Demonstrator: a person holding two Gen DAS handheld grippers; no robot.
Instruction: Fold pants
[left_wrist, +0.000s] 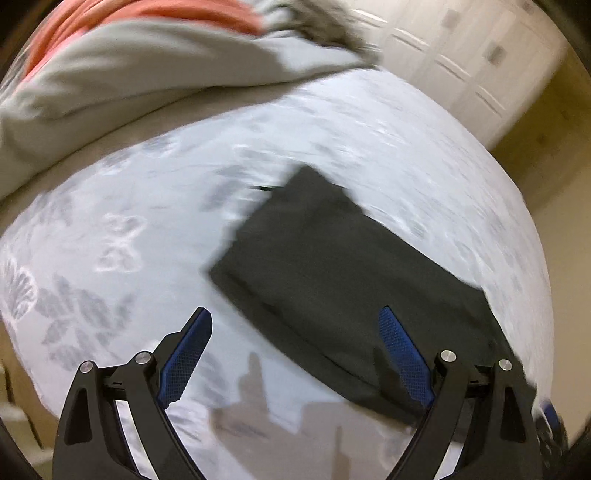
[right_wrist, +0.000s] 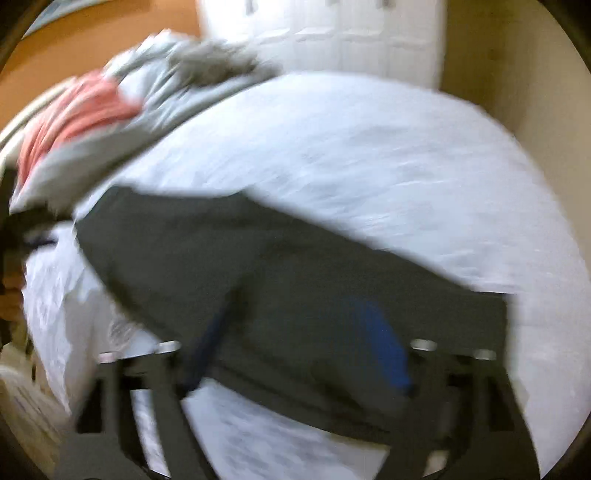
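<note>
Dark pants (left_wrist: 332, 280), folded into a flat rectangle on pale bedsheet (left_wrist: 129, 229)

Bright indoor light; motion blur, fisheye warping

The folded dark fabric pants (left_wrist: 332, 280) lie flat on the pale floral-print bedsheet (left_wrist: 129, 236), near side (right of middle); a grey-and-coral bedding pile (left_wrist: 140, 62) sits far left, white panelled wardrobe doors (left_wrist: 461, 62) behind.

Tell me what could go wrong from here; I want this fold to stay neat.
1. The left gripper hangs open with one finger over the folded black pants; it could snag and drag an edge.
2. The heaped grey and coral bedding lies nearby and could crowd them.
</note>
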